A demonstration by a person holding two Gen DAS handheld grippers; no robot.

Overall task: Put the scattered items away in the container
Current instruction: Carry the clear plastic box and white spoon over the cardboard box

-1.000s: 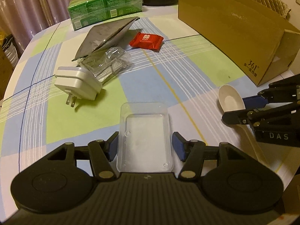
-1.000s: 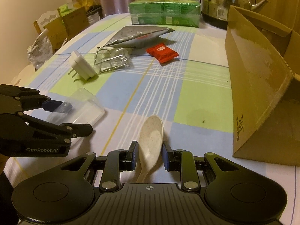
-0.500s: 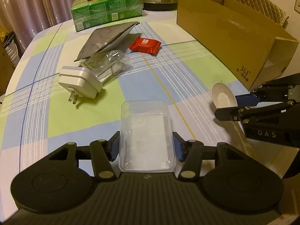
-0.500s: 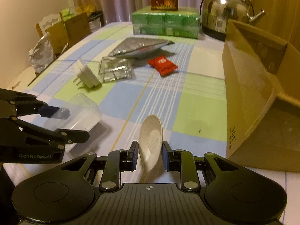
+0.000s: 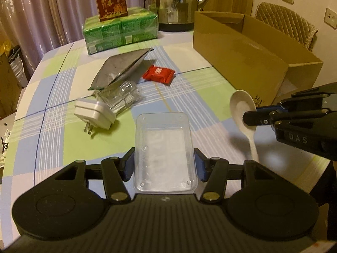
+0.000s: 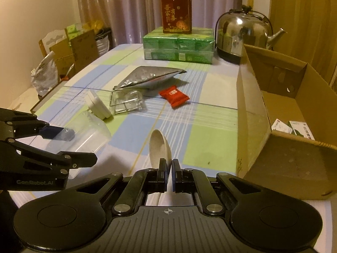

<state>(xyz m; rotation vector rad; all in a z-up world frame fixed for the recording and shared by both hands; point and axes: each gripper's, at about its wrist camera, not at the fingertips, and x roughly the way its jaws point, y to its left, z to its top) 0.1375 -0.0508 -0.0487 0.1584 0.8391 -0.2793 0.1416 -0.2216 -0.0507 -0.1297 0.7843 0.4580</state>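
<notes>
Right wrist view: right gripper [image 6: 168,174], just closed, pinches the white ceramic spoon [image 6: 159,149] by its thin handle; it may pivot and slip. Left gripper [image 5: 163,166] clamps the clear plastic tray [image 5: 165,151].

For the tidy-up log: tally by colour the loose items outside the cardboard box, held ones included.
White: 2, spoon and plug adapter
Clear: 2, plastic tray and clear packet
Silver: 1, foil pouch
Red: 1, snack packet
Total: 6
</notes>
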